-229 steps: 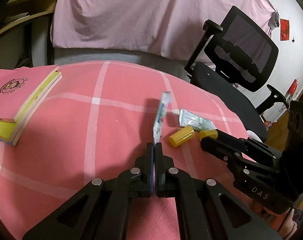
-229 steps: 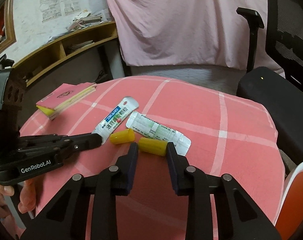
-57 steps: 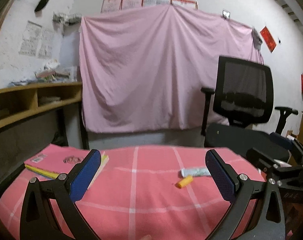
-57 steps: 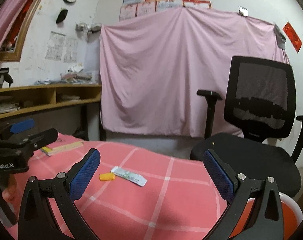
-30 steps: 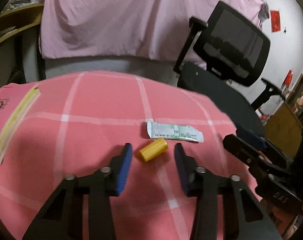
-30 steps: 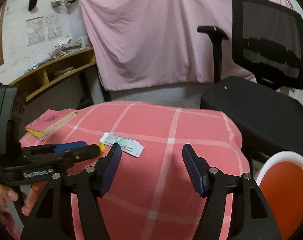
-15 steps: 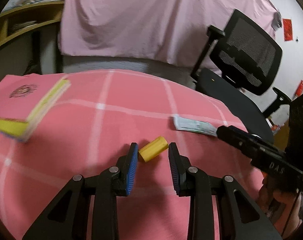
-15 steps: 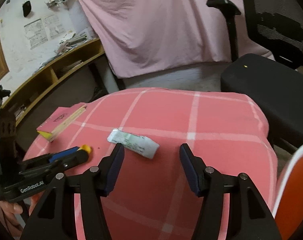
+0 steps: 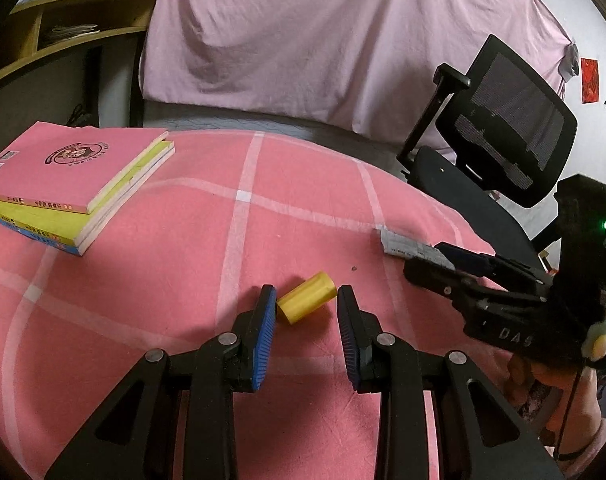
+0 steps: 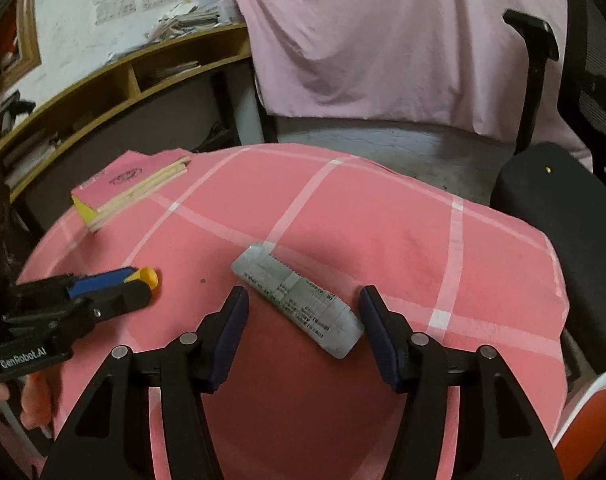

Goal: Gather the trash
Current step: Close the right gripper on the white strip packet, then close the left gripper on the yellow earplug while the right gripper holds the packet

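Both grippers straddle trash on the pink checked tablecloth point(image 9: 143, 280).

The left gripper point(image 9: 305, 304) stands narrowly open around the yellow cap point(image 9: 306, 298), touching only its left pad; earlier it gripped a tube, now gone. The right gripper point(image 10: 303, 300), marked "DAS", is closing around the flattened tube point(image 10: 297, 299), pads not yet pressing. Books point(image 9: 71, 184) sit at the far left edge; bare cloth lies between.

Books point(image 9: 69, 184) block the far-left corner; tablecloth point(image 9: 183, 264) elsewhere seems open.
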Motion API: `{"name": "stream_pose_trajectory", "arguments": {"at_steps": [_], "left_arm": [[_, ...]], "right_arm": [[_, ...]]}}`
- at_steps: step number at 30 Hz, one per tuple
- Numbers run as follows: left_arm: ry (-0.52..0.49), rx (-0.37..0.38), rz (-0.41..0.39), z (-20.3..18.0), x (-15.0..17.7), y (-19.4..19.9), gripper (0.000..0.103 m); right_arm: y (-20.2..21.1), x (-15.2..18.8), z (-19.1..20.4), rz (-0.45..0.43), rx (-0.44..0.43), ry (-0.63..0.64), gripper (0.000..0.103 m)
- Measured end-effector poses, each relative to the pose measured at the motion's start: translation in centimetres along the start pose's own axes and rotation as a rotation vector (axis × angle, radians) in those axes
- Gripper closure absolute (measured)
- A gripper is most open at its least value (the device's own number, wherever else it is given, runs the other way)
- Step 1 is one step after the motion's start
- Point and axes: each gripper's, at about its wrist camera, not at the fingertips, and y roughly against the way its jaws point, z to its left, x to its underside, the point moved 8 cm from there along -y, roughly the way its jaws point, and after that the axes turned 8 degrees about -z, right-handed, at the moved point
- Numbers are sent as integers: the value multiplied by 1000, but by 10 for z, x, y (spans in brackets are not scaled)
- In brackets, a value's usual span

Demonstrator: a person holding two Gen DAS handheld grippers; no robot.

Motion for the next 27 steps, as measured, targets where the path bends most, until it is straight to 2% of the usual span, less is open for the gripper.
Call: {"name": "stream_pose_trajectory", "arguments": {"at_steps": [1,3,9,14,19,25,27], "left_arm": [[4,3,0,0,0,0,77],[7,6,-3,0,0,0,77],[-26,0,-34,-8,0,7,77],[-30,-2,-82,-12,0,21,77],[-99,-3,-136,-28,4,41,77],[-150,9,-200,-47,10,64,77],[-162,11,-217,-52,11,71,77]], "right_arm": [[0,1,2,2,7,18,54],[-1,2,7,4,13,55,65],[4,5,14,-10,26,98,82],[14,10,16,-27,35,86,89],[33,14,22,-70,49,61,91],[67,27,30,-150,78,17,92],[83,26,35,-202,95,26,92]]}}
